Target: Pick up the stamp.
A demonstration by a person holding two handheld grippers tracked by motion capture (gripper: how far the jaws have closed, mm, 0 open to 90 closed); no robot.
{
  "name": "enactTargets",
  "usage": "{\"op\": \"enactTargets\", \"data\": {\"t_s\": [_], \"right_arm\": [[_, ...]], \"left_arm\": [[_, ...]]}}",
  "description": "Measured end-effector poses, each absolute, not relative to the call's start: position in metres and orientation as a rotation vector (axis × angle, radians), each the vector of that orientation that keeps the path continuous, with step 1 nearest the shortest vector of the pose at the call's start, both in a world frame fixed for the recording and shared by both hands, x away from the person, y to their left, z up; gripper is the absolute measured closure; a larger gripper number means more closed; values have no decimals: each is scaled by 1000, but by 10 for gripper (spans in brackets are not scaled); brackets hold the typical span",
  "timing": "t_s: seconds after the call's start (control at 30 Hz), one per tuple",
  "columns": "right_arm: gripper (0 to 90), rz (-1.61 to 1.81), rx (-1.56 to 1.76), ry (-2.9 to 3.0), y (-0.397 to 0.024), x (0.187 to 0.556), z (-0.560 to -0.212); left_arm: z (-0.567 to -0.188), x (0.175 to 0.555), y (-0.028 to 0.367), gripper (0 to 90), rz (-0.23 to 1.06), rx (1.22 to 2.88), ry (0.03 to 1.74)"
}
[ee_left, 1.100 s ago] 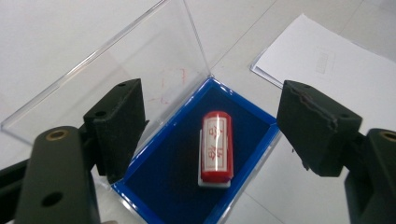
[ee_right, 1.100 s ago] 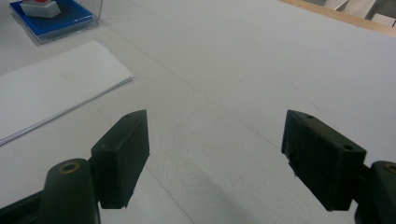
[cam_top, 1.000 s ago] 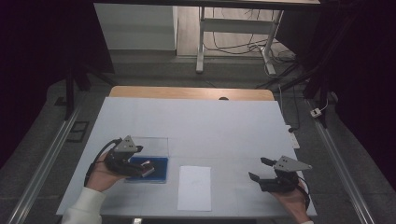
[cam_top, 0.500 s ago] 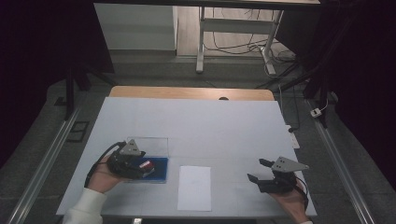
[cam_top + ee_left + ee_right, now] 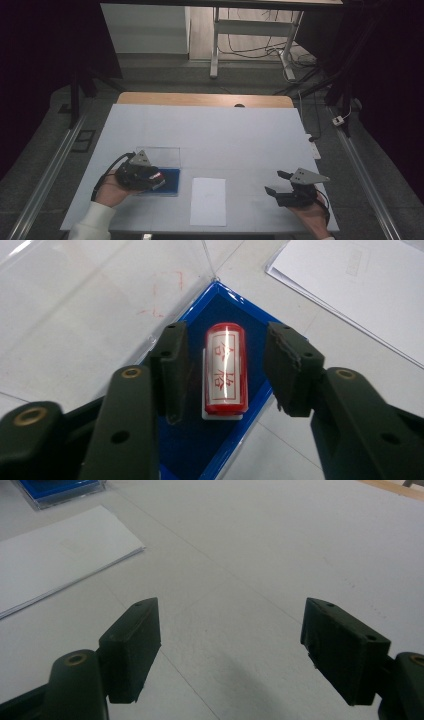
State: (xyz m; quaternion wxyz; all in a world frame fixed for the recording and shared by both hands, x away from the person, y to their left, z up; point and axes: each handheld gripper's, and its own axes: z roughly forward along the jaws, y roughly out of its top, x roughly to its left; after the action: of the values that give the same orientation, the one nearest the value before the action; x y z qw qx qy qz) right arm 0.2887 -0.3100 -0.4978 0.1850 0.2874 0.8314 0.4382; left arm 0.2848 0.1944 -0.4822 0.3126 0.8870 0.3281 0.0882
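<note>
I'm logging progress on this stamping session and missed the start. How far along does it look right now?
Early. Done: the clear lid is open off the blue case. In hand: the left gripper has open jaws on either side of the red stamp, which lies in the case, not yet gripped. Left: lifting the stamp and, probably, pressing it on the white paper, which looks unmarked. The right gripper waits open over the table.

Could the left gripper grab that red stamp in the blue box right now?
Probably yes: the left gripper is open with a jaw on each side of the red stamp, and the blue box has its clear lid swung back.
</note>
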Motion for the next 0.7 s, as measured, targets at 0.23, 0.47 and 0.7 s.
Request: {"op": "enactTargets", "data": {"t_s": [0.23, 0.47, 0.7], "right_arm": [[240, 1233, 811, 2343, -310, 289, -498], [241, 1252, 812, 2341, -311, 289, -498], [242, 1261, 820, 2341, -311, 289, -497]], "left_arm": [[-484, 285, 194, 602, 223, 2350, 857], [-485, 286, 196, 691, 221, 2347, 860], [-485, 285, 194, 700, 235, 2349, 860]]}}
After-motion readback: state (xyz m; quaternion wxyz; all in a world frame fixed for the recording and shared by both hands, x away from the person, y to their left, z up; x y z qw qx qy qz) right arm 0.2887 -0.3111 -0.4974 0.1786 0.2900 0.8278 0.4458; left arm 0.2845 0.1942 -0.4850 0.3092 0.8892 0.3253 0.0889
